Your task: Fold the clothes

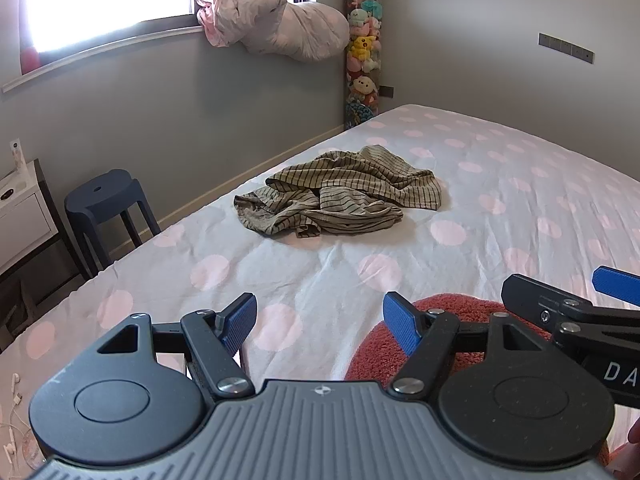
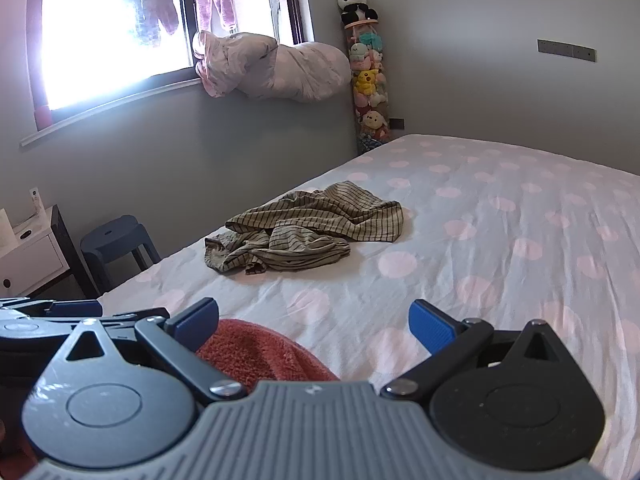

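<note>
Currently on the dotted bedsheet (image 1: 500, 168): one striped shirt (image 1: 340, 192), crumpled, lying far from us toward the left edge; one red fluffy cloth (image 2: 260, 350) near, beneath our tools. Left gripper (image 1: 320, 322) and right gripper (image 2: 314, 320) both hang with jaws spread, holding nothing. We judge the shirt wants spreading flat first: take two well-separated edges, not the bunched middle.

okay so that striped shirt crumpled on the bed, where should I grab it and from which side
Probably the flat checked edge at the right of the striped shirt, coming in from the near right over the bare sheet. That part lies spread in one layer, while the left end is bunched in tangled folds. Both the left gripper and right gripper are open and empty.
</note>
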Demonstrator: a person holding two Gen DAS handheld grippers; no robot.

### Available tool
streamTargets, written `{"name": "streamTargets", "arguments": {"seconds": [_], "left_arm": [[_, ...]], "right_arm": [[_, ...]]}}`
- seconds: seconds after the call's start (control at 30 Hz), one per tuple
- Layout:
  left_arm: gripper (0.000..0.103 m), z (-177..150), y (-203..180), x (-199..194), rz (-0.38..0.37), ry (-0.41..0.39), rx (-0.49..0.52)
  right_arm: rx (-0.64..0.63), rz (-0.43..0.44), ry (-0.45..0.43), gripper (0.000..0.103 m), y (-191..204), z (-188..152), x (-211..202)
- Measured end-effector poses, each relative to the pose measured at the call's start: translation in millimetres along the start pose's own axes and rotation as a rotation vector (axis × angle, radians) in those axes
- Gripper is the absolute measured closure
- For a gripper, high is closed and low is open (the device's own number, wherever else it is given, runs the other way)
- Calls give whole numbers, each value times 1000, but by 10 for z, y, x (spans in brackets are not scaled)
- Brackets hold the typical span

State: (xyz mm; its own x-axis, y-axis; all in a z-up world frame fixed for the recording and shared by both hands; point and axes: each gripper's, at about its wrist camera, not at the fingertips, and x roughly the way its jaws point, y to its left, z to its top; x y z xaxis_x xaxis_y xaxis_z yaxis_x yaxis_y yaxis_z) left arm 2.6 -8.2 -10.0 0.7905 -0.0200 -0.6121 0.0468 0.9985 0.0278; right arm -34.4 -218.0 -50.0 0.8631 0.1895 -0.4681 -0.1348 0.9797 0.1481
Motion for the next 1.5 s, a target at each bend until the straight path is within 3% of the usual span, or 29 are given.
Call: {"name": "streamTargets", "arguments": {"seconds": [0.47,0.77,0.97,1.07,1.3,1.5], "left_arm": [[34,79,14,247,-45,17,6],[34,304,489,657,-17,50,-37],[34,529,846,1052,14,71,43],[34,603,926,1280,15,87,107],[34,670,1053,1934,-18,106,176],[34,627,1067,2511,-64,156,189]], "right_arm": [[-53,106,19,1,-117,92,237],[-121,128,58,1,-462,213,670],[-204,143,103,2,-619,370,1185],[-265,161,128,15,-606,399,1521],[-374,206,214,24,-473,339,2386],[-421,227,270,23,-336,252,3068]]}}
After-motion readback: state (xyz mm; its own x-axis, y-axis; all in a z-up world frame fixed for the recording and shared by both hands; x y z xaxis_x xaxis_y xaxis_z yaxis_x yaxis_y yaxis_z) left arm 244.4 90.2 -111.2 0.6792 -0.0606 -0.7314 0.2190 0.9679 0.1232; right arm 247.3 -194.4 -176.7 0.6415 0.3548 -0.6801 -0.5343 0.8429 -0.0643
